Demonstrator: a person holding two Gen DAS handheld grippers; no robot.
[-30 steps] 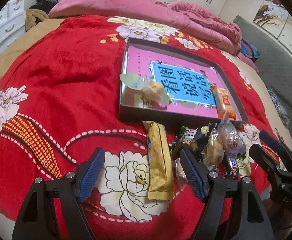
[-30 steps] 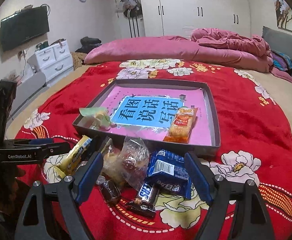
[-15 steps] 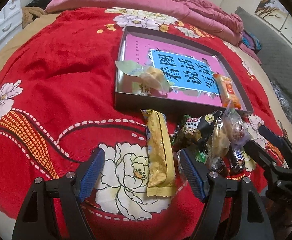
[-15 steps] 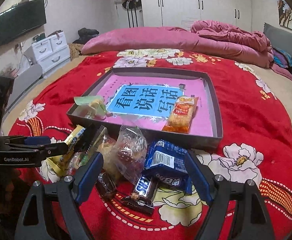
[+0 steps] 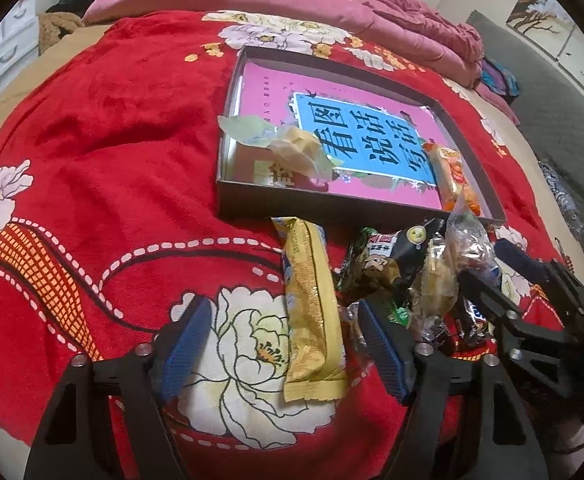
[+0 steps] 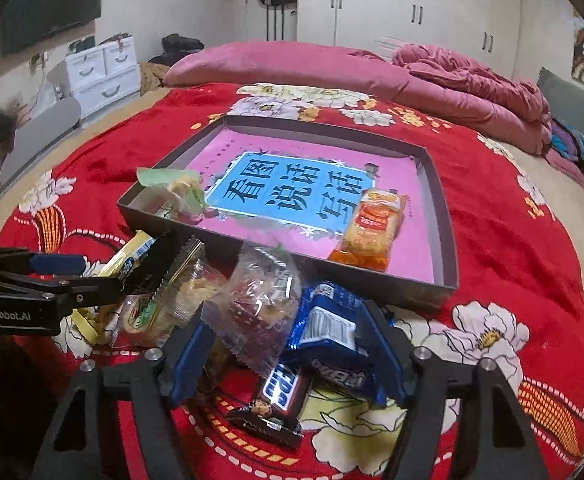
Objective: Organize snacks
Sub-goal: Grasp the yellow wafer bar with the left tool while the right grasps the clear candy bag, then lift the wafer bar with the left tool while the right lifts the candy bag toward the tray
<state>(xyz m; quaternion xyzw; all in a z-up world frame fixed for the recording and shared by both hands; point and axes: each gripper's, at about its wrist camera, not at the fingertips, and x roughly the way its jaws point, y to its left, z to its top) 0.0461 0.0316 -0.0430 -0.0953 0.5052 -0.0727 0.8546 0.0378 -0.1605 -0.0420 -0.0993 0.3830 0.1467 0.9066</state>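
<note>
A pile of snacks lies on the red flowered blanket in front of a dark shallow tray (image 5: 331,216) (image 6: 447,216). My left gripper (image 5: 284,348) straddles a long yellow bar (image 5: 311,312). Its jaws are closing, and the pads stand clear of the wrapper. My right gripper (image 6: 288,356) is low over the pile, its jaws closing around a blue packet (image 6: 331,332), a clear bag (image 6: 260,308) and a Snickers bar (image 6: 280,392). I see no firm squeeze. In the tray lie an orange pack (image 6: 371,228) and a pale green wrapped pastry (image 5: 292,148).
A pink book with a blue label covers the tray floor (image 6: 299,196). A black packet (image 5: 391,252) and a clear-wrapped pastry (image 5: 435,280) lie between the two grippers. A pink duvet (image 6: 451,76) is heaped at the far end of the bed, with white drawers (image 6: 104,68) beyond it on the left.
Both pairs of jaws have narrowed. My right gripper has sunk closer to the blue packet and clear bag. The left gripper has stayed over the yellow bar.
</note>
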